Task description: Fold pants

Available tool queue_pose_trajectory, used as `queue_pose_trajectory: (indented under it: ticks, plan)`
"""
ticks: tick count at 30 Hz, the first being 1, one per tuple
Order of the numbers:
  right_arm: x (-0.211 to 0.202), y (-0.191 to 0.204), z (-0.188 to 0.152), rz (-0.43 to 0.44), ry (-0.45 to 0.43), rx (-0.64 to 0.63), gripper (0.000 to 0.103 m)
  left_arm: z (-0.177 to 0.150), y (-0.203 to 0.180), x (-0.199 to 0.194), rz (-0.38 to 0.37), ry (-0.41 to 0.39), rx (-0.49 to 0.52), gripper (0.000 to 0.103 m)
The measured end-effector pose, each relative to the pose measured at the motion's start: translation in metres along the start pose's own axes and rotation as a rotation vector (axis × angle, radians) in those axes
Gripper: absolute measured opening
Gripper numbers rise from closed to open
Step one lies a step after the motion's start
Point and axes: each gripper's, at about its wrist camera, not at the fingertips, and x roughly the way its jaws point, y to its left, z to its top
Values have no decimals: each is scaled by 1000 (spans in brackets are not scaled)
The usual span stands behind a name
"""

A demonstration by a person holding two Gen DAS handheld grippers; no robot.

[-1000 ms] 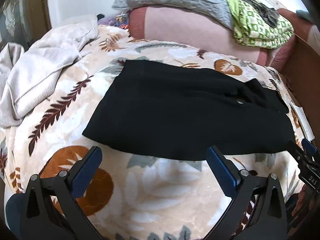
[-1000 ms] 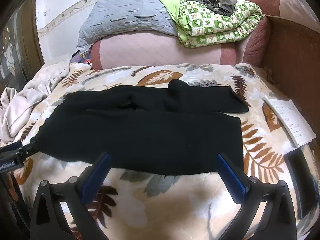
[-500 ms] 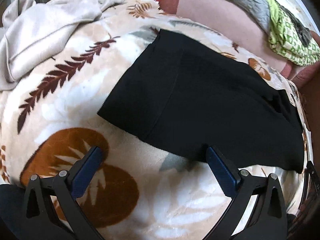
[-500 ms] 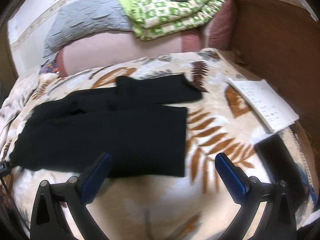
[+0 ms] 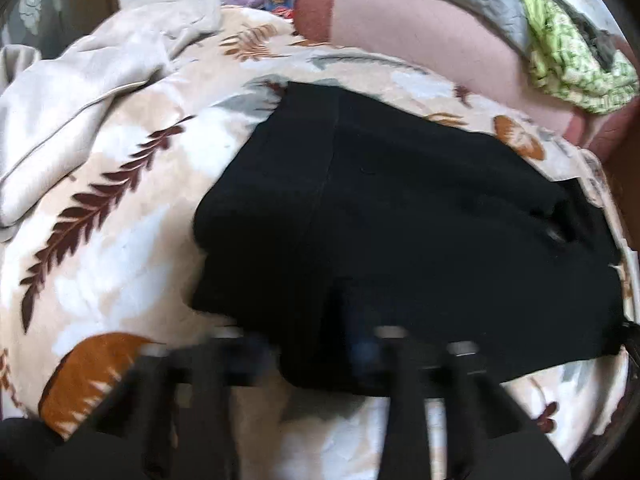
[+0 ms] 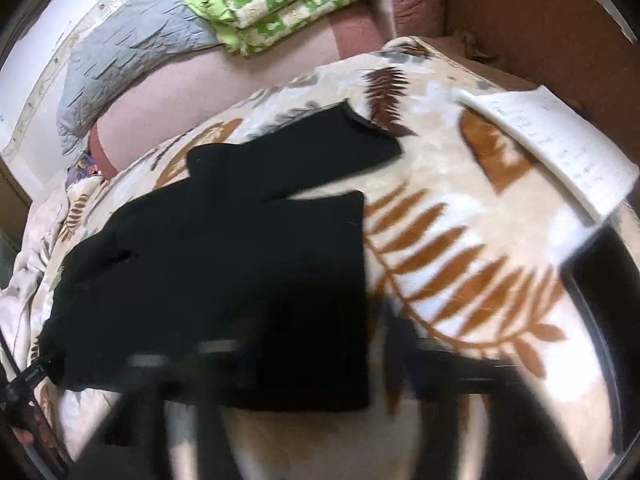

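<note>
Left wrist view shows the black pants (image 5: 400, 216) much closer than half a second ago: then the left tongs (image 5: 316, 356) stood wide apart over bare blanket, short of the near hem; now their blurred fingers sit right at the near edge of the cloth, by the corner at the pants' left end. The fingers look much nearer each other than before, with a fold of black fabric between them, but motion blur is heavy, so I cannot tell whether they have closed on it.

Right wrist view tells the same story at the other end. The right tongs (image 6: 304, 356) were wide and hanging back from the fabric; now they smear across the near edge close to the right-hand corner, and again the blur hides whether they grip. In my judgement both hands are going for the near edge together, so the fold is about to start, not yet made.

The pants lie flat across the leaf-patterned blanket (image 6: 460, 248) on the bed, long side toward the tongs, with one narrower strip lying askew along the far edge. A sheet of paper (image 6: 560, 148) rests on the blanket well to the right, apart from the pants. The cloth looks soft and limp, so an edge caught by only one layer could slip out.
</note>
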Motion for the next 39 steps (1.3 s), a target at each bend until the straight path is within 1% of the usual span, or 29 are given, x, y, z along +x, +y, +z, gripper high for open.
queue_pose_trajectory:
  ticks: [1,2,5,6,8,9,11,12,13,14,15,16,17,19,20,22,24,26,27,29,30,31,32,33,34,35,37,39]
  plan:
    - [-3,3,1,1,-5,-8,23,3,2,-3,-16,10,-2,9]
    - [-8,7,2,15,-13,-20,9,6,3,-7,-23,8,5,9]
    - [-36,26,5,57,-59,-66,9,11,11,-30,-59,-16,30,9]
    - [-49,40,6,62,-87,-114,9,11,12,-38,-61,-29,38,9]
    - [-60,62,4,66,-109,-182,9,10,18,-49,-46,-44,41,9]
    - [-63,83,-1,94,-110,-236,9,8,19,-49,-43,-46,40,9]
    - [-59,112,-11,141,-99,-309,9,6,19,-43,-31,-37,42,9]
    - [-49,133,-22,180,-63,-357,10,4,19,-37,-16,-22,38,9]
    - [-41,144,-32,198,-28,-386,17,1,19,-31,-7,-4,31,9]
    - [-34,153,-39,214,9,-414,21,-1,18,-27,1,1,29,9]
    - [-30,161,-48,238,45,-451,29,-2,17,-26,8,-2,33,9]
    - [-33,163,-54,274,58,-479,36,-2,17,-25,9,-4,36,10]
    - [-41,157,-56,288,38,-477,41,-2,16,-24,8,-4,36,10]
    - [-52,137,-50,268,-1,-421,62,-1,18,-21,0,0,29,10]
    - [-55,123,-44,255,-14,-374,65,-1,19,-19,-2,2,25,10]
    - [-56,97,-30,229,-28,-268,66,-2,20,-14,-7,12,11,10]
    - [-49,84,-22,213,-16,-201,66,-4,20,-11,-7,16,11,10]
    - [-34,77,-16,256,20,-167,67,-4,19,-10,-5,16,13,11]
    - [-22,79,-14,288,32,-152,70,-4,19,-10,-6,17,12,11]
    - [-1,89,-15,304,65,-160,70,-4,20,-9,-5,19,8,13]
    - [8,95,-20,290,91,-176,57,-4,20,-8,-3,17,7,13]
    - [15,98,-21,288,112,-176,18,-5,20,-8,-3,14,9,13]
    - [16,97,-21,288,119,-162,14,-5,21,-8,-1,11,11,12]
    - [7,91,-19,293,88,-144,4,-5,22,-9,-8,12,6,12]
    - [-2,86,-16,302,60,-137,2,-4,23,-12,-15,10,-1,11]
    - [-17,77,-11,283,16,-138,2,-3,24,-14,-19,8,-5,11]
    - [-44,56,-3,214,-54,-148,2,-2,28,-26,-40,-3,-16,11]
    - [-62,33,6,152,-92,-137,2,-1,31,-38,-53,-24,-20,11]
